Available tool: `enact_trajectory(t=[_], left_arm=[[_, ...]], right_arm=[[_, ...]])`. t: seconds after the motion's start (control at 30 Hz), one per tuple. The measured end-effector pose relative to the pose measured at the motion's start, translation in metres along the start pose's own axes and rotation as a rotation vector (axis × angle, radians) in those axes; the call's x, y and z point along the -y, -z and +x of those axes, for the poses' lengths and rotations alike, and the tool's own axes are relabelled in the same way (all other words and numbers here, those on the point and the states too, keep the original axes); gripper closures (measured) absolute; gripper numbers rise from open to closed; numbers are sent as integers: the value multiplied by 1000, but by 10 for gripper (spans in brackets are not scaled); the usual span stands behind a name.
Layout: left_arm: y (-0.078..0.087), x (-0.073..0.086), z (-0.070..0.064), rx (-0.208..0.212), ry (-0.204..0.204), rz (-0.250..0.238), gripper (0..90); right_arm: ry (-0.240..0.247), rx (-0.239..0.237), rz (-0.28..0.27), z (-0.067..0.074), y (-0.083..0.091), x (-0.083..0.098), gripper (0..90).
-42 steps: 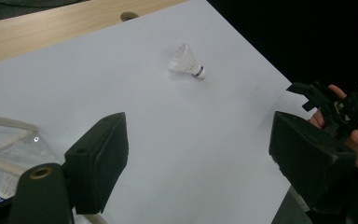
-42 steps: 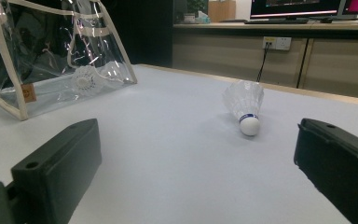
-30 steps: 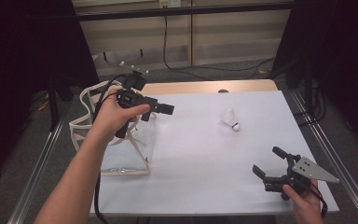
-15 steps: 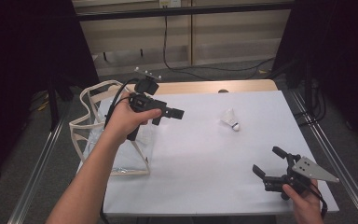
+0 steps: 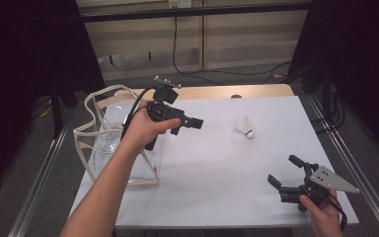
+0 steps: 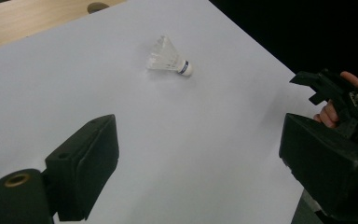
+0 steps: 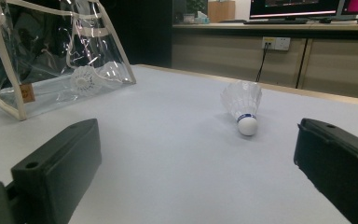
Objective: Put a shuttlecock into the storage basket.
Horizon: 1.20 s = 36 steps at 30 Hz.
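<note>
A white shuttlecock (image 5: 244, 127) with a blue band lies on its side on the white table top (image 5: 217, 168), right of centre. The left gripper (image 5: 190, 123) hovers above the table beside the clear bag (image 5: 103, 143) and points toward the shuttlecock; its jaws are open and empty. In the left gripper view the shuttlecock (image 6: 168, 58) lies well beyond the open jaws of the left gripper (image 6: 200, 158). The right gripper (image 5: 282, 169) rests low near the front right corner, open and empty. In the right gripper view the shuttlecock (image 7: 243, 109) lies ahead of the right gripper (image 7: 196, 163).
The clear plastic bag (image 7: 51, 56) with cream trim and handles stands at the table's left edge, with another shuttlecock (image 7: 86, 79) inside it. A wooden strip (image 5: 246, 91) runs along the table's far edge. Metal rails (image 5: 355, 163) flank the table.
The left hand has carried its gripper rightward and a little down, away from the bag's mouth and out over the table. The right gripper and the shuttlecock have stayed where they were.
</note>
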State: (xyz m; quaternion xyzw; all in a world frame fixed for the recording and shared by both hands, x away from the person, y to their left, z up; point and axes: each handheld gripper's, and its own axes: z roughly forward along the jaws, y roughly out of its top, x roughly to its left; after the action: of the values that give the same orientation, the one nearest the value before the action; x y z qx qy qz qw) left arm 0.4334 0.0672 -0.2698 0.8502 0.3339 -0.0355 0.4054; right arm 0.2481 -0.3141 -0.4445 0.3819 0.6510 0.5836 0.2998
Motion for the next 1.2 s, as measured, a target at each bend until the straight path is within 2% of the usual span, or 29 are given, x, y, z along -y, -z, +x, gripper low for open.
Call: enact_trajectory(t=[0.5, 0.67, 0.9, 1.2], left_arm=[[-23, 5, -6, -12, -10, 0, 118], [-31, 7, -6, -15, 0, -9, 114], [-44, 9, -9, -21, -17, 7, 113], [-58, 13, -9, -26, -7, 1, 113]], right_arm=[[3, -4, 4, 0, -1, 0, 5], [-1, -5, 6, 0, -1, 1, 5], [1, -2, 4, 0, 0, 1, 5], [-2, 3, 1, -1, 2, 1, 5]])
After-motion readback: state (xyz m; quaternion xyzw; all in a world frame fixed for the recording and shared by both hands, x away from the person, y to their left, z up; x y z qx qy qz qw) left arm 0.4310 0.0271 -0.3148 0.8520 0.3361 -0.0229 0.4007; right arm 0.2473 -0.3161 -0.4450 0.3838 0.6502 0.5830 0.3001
